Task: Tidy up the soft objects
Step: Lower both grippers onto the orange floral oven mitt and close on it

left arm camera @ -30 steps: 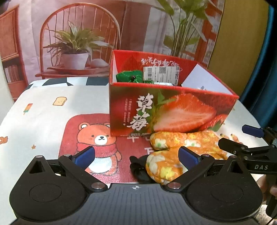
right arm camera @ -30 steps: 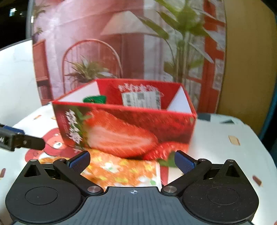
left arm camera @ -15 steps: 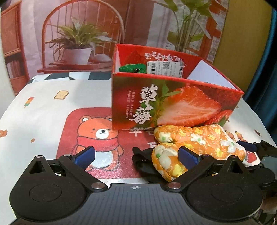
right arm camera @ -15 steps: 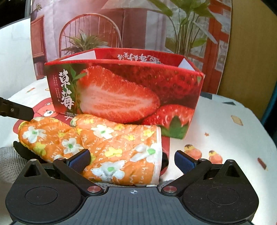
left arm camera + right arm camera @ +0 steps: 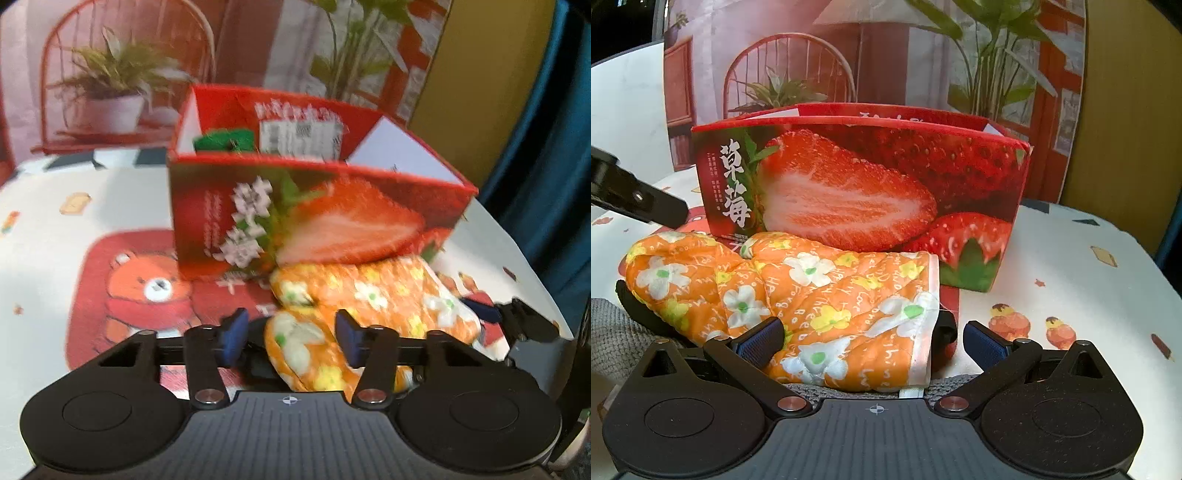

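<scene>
An orange floral oven mitt (image 5: pixel 388 291) (image 5: pixel 812 288) lies on the table against the front of the red strawberry box (image 5: pixel 332 229) (image 5: pixel 868 184). My left gripper (image 5: pixel 291 338) straddles the mitt's rounded tip. Its jaws are closing; the right pad is at the fabric and the left pad stands a little off it. At the mitt's cuff end my right gripper (image 5: pixel 873 341) is open wide around the cuff, its right pad clear of the cloth. A green soft thing (image 5: pixel 225 142) sits inside the box.
A black object (image 5: pixel 639 314) and a grey knitted cloth (image 5: pixel 613 339) lie under and beside the mitt. The tablecloth carries a red bear print (image 5: pixel 147 291). The table's rounded edge runs at the right (image 5: pixel 1126 258), and a printed backdrop stands behind the box.
My left gripper's jaws have narrowed from wide open around the mitt's tip. The right gripper has sunk toward the mitt's cuff and then held still.
</scene>
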